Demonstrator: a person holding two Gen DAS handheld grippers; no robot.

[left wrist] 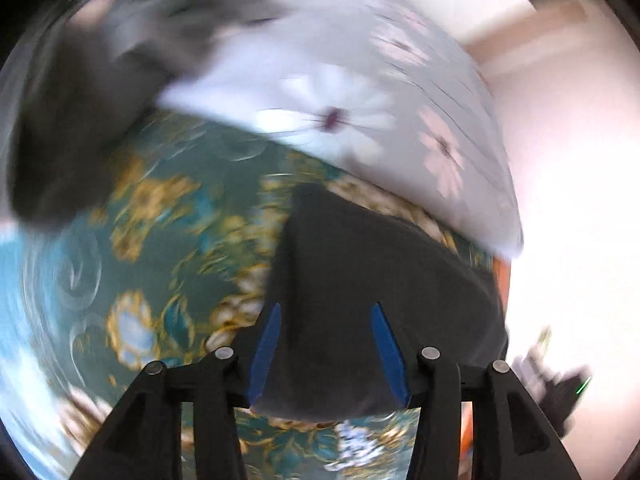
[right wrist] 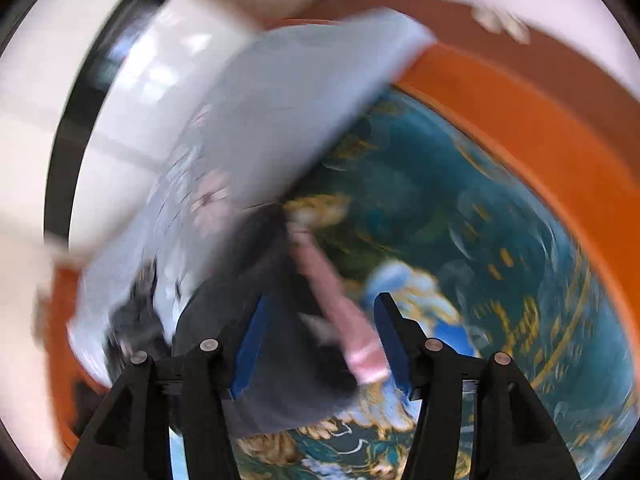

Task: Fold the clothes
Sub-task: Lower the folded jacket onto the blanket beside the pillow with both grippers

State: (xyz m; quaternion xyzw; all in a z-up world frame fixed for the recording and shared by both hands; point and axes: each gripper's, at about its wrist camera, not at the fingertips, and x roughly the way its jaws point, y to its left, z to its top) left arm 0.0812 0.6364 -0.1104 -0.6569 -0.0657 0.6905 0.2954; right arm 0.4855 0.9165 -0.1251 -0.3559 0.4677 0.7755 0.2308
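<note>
Both views are smeared by motion. A folded dark grey garment (left wrist: 360,280) fills the gap between the blue pads (left wrist: 266,352) of my left gripper (left wrist: 326,350) and stays sharp while the background blurs, so it moves with the gripper. In the right wrist view the same dark garment (right wrist: 272,320), with a pink strip (right wrist: 340,308) across it, sits between the fingers of my right gripper (right wrist: 320,346). Both pairs of jaws stand wide, pressed against the bundle. My right gripper (left wrist: 560,384) shows blurred at the garment's far side in the left view.
A teal cloth with gold flowers (left wrist: 160,240) (right wrist: 460,220) covers the surface, with an orange border (right wrist: 520,120) around it. A pale lilac daisy-print fabric (left wrist: 340,120) (right wrist: 280,100) lies behind the garment. Another dark grey cloth (left wrist: 80,100) lies at the upper left.
</note>
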